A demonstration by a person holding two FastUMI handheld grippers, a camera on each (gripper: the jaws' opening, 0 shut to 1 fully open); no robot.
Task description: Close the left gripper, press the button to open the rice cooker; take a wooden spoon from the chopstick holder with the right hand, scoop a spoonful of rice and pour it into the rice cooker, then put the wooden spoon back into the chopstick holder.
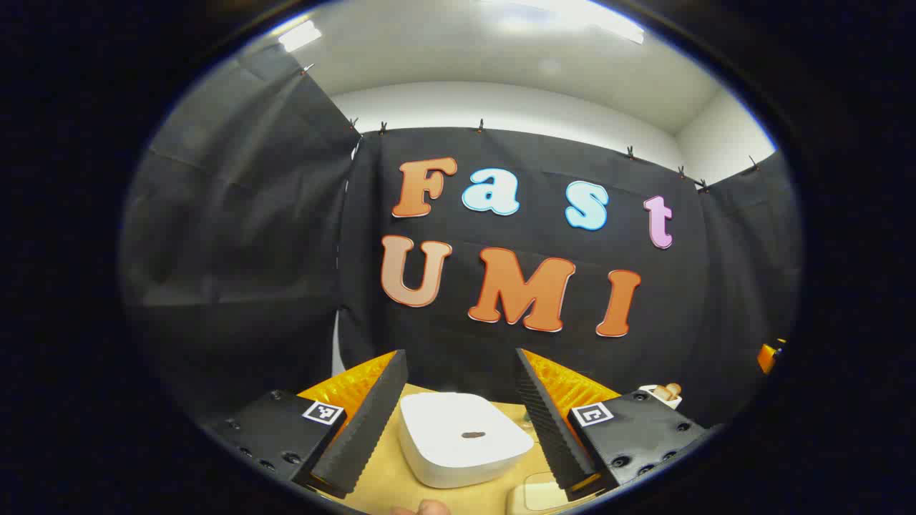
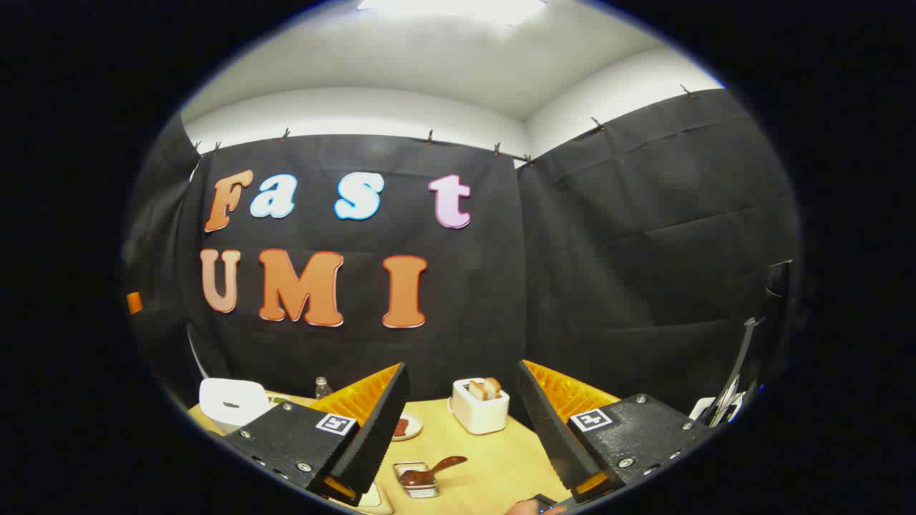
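Two open claws above the table, nothing picked up

You hold both claws up over the wooden table (image 2: 494, 458), and both are wide open. Nothing sits between the fingers of either one.

In the left gripper view, your left gripper (image 1: 458, 422) points at the white rice cooker (image 1: 461, 440). The cooker sits on the table right ahead, seen in the gap between the two fingers. Its lid is down. A small dark button (image 1: 473, 434) shows on the top of the lid. Your claw is not touching the cooker. Far off to the right, a white toaster (image 1: 662, 395) with bread in it peeks over your right finger.

In the right gripper view, your right gripper (image 2: 461, 429) points at the middle of the table. The rice cooker (image 2: 232, 404) is far over on the left side there, with its lid shut. A small clear bottle (image 2: 323, 388) stands near it. The toaster (image 2: 481, 408) stands at the back of the table, with two slices of toast (image 2: 485, 388) sticking up. A little plate (image 2: 406, 427) with something red on it is just beside your left finger. Closer to you, a small shiny tray (image 2: 418, 481) lies on the table, with a brown spoon-like thing (image 2: 436, 468) resting in it. I cannot tell if that is the wooden spoon. Your claw is well apart from all of these.
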